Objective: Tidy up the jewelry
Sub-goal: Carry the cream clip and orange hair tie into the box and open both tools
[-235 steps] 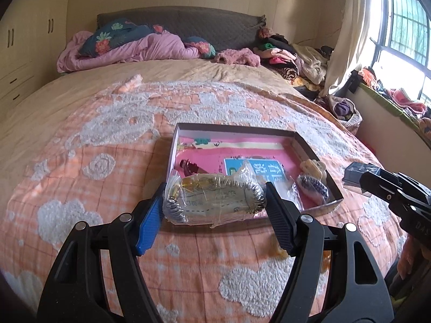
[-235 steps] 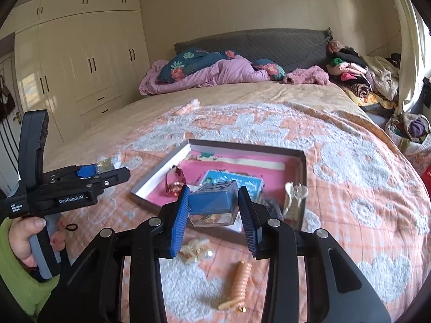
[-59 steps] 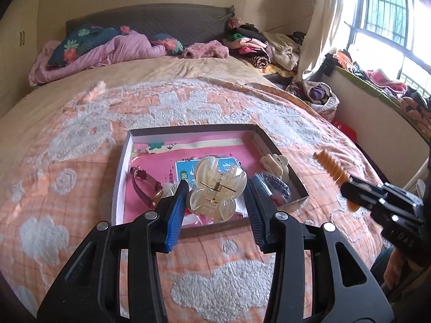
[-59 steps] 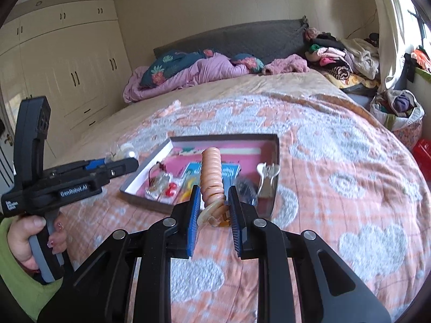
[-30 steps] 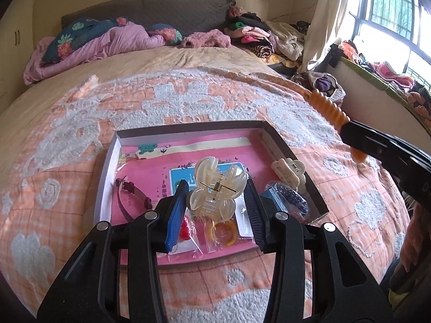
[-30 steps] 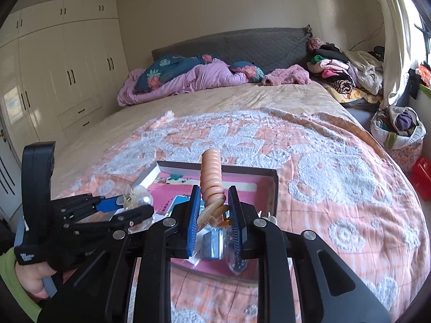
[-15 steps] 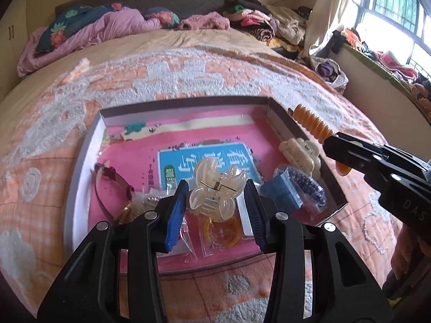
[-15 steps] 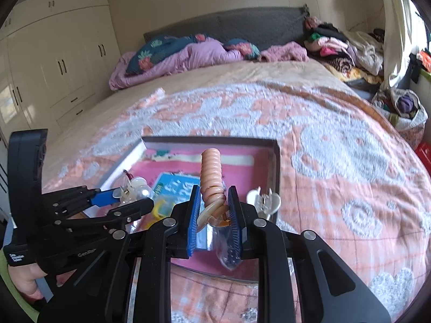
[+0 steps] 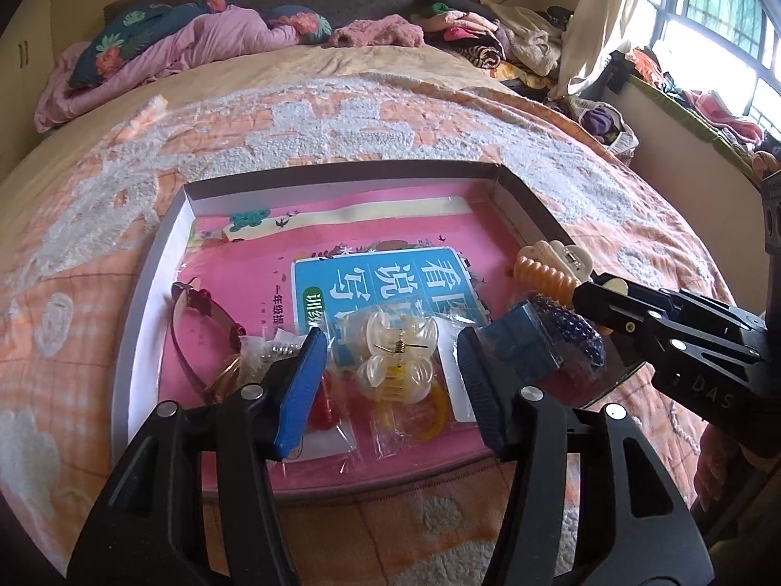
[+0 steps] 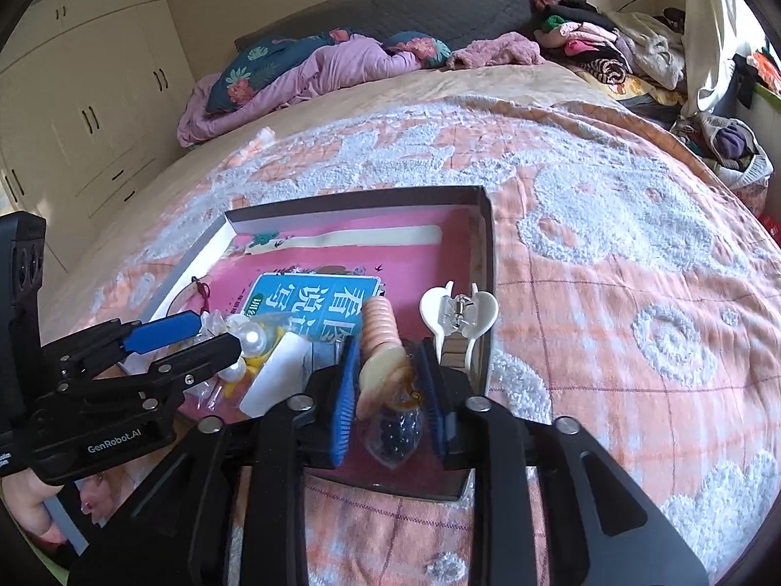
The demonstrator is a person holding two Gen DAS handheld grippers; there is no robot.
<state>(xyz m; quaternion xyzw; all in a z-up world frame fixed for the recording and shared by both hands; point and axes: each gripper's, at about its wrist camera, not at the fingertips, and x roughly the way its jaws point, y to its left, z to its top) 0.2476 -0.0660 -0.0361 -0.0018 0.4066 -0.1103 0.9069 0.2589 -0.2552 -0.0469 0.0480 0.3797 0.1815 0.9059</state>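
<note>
A shallow box (image 9: 161,263) lined in pink lies on the orange bedspread (image 10: 634,254). Over its near edge the left gripper (image 9: 390,381) is opening; the translucent claw clip (image 9: 398,359) sits between its pads, clear of both. The right gripper (image 10: 388,390) is opening too; the ribbed peach hair clip (image 10: 380,337) stands between its pads, long axis pointing away from the camera towards the headboard.

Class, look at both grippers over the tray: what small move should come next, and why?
Probably lift both grippers clear. The left gripper is opening around the clear claw clip, the right gripper around the orange spiral clip; both clips already sit inside the tray.
</note>
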